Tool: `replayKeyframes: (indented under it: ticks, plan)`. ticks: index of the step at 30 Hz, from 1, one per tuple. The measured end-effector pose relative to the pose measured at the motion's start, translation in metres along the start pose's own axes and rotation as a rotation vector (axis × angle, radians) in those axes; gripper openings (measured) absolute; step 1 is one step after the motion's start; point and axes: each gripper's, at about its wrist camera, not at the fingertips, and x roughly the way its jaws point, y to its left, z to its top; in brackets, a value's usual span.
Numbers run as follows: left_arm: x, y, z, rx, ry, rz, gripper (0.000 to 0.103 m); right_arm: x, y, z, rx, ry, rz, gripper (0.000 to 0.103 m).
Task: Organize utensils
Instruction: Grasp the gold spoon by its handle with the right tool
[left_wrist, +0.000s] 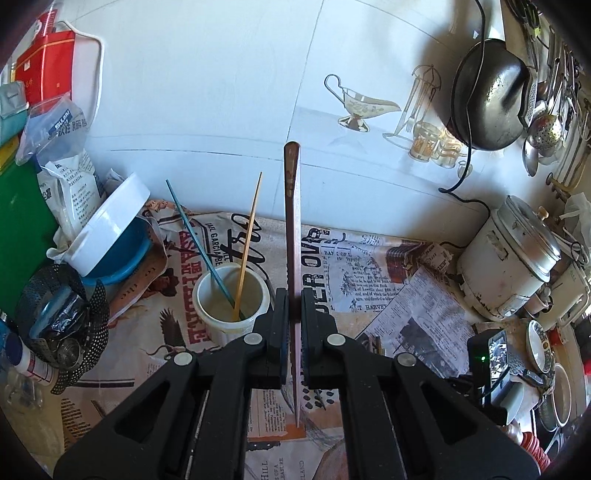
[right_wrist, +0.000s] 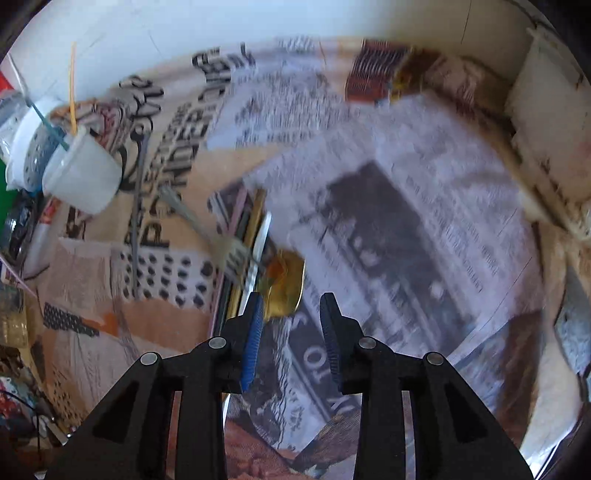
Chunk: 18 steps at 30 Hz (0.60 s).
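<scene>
Just ahead of the parted right claw (right_wrist: 291, 306) lies a gold spoon (right_wrist: 286, 288)

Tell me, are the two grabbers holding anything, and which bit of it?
The left gripper pinches a long brown chopstick partway along its length. The right gripper is open and holds nothing.

A counter covered by a newspaper-print cloth (left_wrist: 369, 273) carries a white plastic cup (left_wrist: 232, 299) at the near left. A white electric rice cooker (left_wrist: 506, 266) stands at the right. A silver fork (right_wrist: 207, 229), a gold spoon (right_wrist: 286, 288) and loose chopsticks (right_wrist: 251, 236) lie together on the cloth.
</scene>
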Motion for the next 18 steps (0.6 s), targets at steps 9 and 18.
replayKeyframes:
  ticks: [9,18]
  plan:
    - [0.021,-0.009,0.000,0.021,0.043,-0.036,0.004,0.011,0.022,-0.019,-0.118,-0.013,-0.105,0.026]
    - [0.030,-0.016,-0.002,0.033,0.062,-0.067,0.004,0.006,-0.022,-0.001,-0.026,-0.013,-0.087,0.025]
